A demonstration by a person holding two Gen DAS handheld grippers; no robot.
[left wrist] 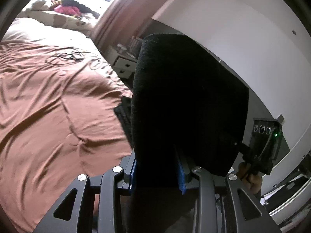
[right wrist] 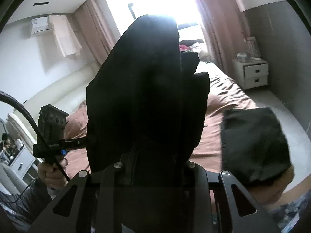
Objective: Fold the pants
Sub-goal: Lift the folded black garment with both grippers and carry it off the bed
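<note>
Between my jaws, both grippers: black pants (left wrist: 186, 101), lifted off the bed (left wrist: 58, 106).

My left gripper (left wrist: 158, 176) pinches the cloth between its blue pads (left wrist: 180, 176), and the fabric rises in front of it. My right gripper (right wrist: 155, 167) is clamped on the same pants, which hang up against the window (right wrist: 155, 0); its fingertips are buried in cloth. Right of that gripper lies a folded dark garment (right wrist: 254, 145) on the bed edge. Beyond it stands a white nightstand (right wrist: 252, 73).

Brown bedspread (left wrist: 48, 97), white nightstand (right wrist: 251, 73), possibly clothes (left wrist: 66, 5) piled by the window.
</note>
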